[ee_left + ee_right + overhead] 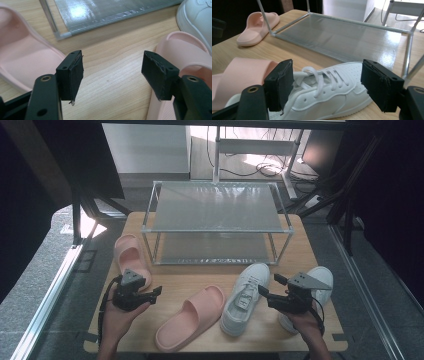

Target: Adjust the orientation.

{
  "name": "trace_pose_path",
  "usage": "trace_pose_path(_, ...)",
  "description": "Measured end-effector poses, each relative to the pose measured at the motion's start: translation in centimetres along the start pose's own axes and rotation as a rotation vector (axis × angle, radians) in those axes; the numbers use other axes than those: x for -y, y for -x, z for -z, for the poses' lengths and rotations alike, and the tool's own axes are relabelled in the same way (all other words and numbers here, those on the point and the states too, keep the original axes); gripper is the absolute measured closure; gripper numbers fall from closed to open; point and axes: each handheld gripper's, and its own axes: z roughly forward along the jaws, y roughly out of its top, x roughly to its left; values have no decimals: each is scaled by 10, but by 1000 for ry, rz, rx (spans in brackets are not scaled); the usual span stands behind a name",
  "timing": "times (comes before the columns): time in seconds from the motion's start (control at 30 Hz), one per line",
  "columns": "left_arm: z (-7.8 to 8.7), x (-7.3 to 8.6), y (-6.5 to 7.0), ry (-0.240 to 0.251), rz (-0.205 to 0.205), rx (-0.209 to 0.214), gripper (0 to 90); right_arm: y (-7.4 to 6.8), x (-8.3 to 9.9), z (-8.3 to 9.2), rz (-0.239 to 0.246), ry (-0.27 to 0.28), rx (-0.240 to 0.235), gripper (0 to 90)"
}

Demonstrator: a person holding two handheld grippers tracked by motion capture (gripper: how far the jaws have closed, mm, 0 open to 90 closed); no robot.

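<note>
Left hand [121, 312]: enters from bottom edge, forearm angled up, holding left gripper [158, 293] level, pointing right; its 2 jaws parted wide, nothing between. Right hand [300, 317]: enters from bottom edge, holding right gripper [267, 286] level, pointing left; 2 jaws parted wide, gripping nothing.

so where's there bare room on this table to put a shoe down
Bare wood lies between the rack and the near slide, ahead of the left gripper. The rack's two shelves hold nothing. The table's front right is crowded: a sneaker by the near slide, the right gripper open beside it, the second sneaker behind. The far slide takes the left edge.
</note>
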Motion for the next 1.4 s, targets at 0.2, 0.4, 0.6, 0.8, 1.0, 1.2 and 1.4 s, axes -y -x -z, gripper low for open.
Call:
trace_pose_path(0.2,-5,-4,9,7,-27,26,427,1,2,3,-5,12,18,278)
trace_pose_path(0.4,-8,-5,10,14,-20,42,653,-2,5,0,-3,1,14,284)
trace_pose_path(0.6,-14,-7,16,18,-25,87,865,-8,5,1,14,2,17,289)
trace_pose_path(0.8,-14,-2,9,6,-11,96,900,-12,3,-5,20,1,14,290)
trace_pose_path(1.0,-6,5,-13,1,46,41,900,-18,2,-15,41,-13,-13,290)
trace_pose_path(1.2,-18,6,-16,-29,55,-1,900,-26,4,-22,59,-34,-37,290)
trace_pose_path(1.4,-49,-6,-20,-81,46,-15,900,-29,-2,-19,77,-24,-39,291)
